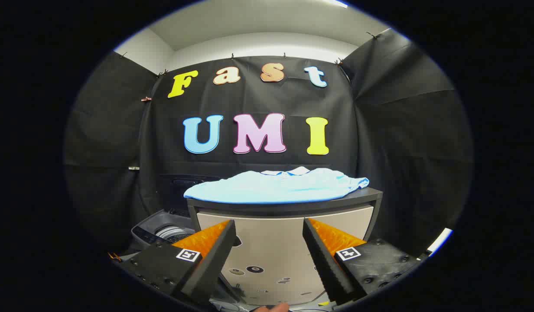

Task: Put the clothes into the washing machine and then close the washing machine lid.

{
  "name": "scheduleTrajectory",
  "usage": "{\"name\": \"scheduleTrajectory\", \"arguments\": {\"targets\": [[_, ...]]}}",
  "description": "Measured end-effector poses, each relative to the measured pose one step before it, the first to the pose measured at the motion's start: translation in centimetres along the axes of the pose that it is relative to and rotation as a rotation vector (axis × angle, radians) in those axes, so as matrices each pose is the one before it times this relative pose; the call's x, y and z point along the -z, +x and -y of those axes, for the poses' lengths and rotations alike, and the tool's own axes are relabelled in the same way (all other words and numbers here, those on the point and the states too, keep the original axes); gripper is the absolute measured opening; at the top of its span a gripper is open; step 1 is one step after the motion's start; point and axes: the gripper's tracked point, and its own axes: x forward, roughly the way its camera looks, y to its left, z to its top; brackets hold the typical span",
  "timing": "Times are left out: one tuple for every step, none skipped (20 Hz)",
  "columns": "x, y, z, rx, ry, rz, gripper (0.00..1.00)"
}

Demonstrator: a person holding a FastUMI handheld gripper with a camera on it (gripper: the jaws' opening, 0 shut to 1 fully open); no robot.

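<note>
Pale blue cloth, a folded collared shirt (279, 186), lay spread flat on the dark top of a cabinet (284, 206) with a beige front panel, well beyond the gripper (269, 229) and above the level of its fingertips. The white collar of the shirt faced the far wall, and one sleeve end drooped slightly toward the cabinet's right corner.

The gripper hung released, its two fingers (215, 255) spread wide apart with nothing between them; through the gap showed the beige front of the cabinet. Neither finger touched the shirt or the cabinet. Small square black-and-white markers sat on the gripper's body behind each finger.

To the left of the left finger and lower than the cabinet top stood a grey top-loading washing machine (163, 229), just beside the cabinet. Its lid (184, 184) stood raised behind it against the black cloth wall, and the ribbed metal drum (174, 234) showed through the opening. The shirt had not yet been put into the machine. Black cloth (401, 130) hung all around the booth behind these things.
</note>
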Motion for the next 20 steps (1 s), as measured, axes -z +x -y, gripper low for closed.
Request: {"name": "scheduleTrajectory", "arguments": {"targets": [[0.016, 0.005, 0.122, 0.00265, 0.00183, -0.00030, 0.98], [0.084, 0.013, 0.085, 0.00123, 0.00200, -0.00032, 0.98], [-0.012, -0.002, 0.056, 0.00200, -0.00005, 0.00013, 0.98], [0.031, 0.010, 0.099, 0.00400, -0.00091, -0.00087, 0.98], [0.064, 0.024, 0.018, 0.00217, -0.00150, -0.00198, 0.98], [0.013, 0.013, 0.036, 0.00137, 0.00043, -0.00075, 0.98], [-0.045, -0.006, 0.073, 0.00029, 0.00019, -0.00029, 0.98], [0.055, -0.045, 0.050, 0.00098, 0.00001, 0.00013, 0.98], [-0.054, 0.005, 0.003, 0.00052, 0.00190, 0.00121, 0.98], [-0.024, -0.080, -0.014, -0.00117, 0.00225, 0.00129, 0.98], [-0.154, 0.077, -0.011, 0.00107, 0.00146, 0.00241, 0.98], [-0.037, 0.020, 0.020, -0.00034, 0.00160, 0.00136, 0.98], [0.014, -0.049, -0.020, -0.00021, 0.00171, 0.00072, 0.98], [0.047, -0.019, -0.013, -0.00032, 0.00116, 0.00037, 0.98], [0.001, 0.025, -0.048, -0.00077, 0.00050, -0.00127, 0.98], [0.004, 0.008, -0.123, -0.00155, -0.00003, -0.00066, 0.98], [-0.033, -0.033, -0.006, -0.00024, -0.00038, 0.00061, 0.98], [0.139, 0.088, -0.012, -0.00018, -0.00088, -0.00125, 0.98], [0.079, 0.071, 0.024, 0.00091, -0.00149, -0.00475, 0.98], [0.049, 0.156, 0.022, 0.00094, -0.00133, -0.00296, 0.98]]}}
